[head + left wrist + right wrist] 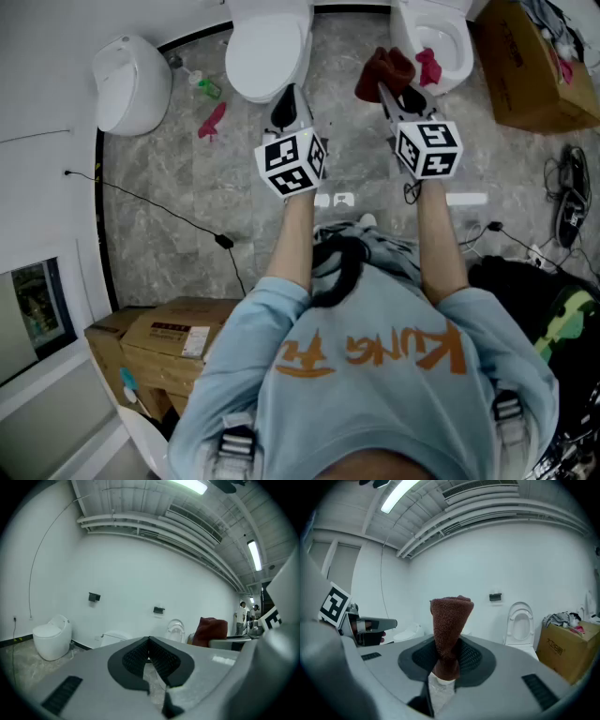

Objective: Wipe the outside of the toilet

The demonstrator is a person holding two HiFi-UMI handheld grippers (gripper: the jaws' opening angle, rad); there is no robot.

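Cloth gripped, wiping not yet begun.
Right gripper [445, 660] pinches the red cloth [450, 618]; left gripper [150, 645] is closed and empty. Next, probably press the cloth against the toilet [462, 49] shell.

Orange print across the back of the person's light blue shirt [375, 380], near, upside down from the head view: "KUNG", then a shorter second word, too distorted to read with certainty. White label [196, 342] on the near-left cardboard box [150, 361]: print too small to read. Faint dark print on the far-right cardboard box [525, 80]: blurred, unreadable. Nothing legible in either gripper view.
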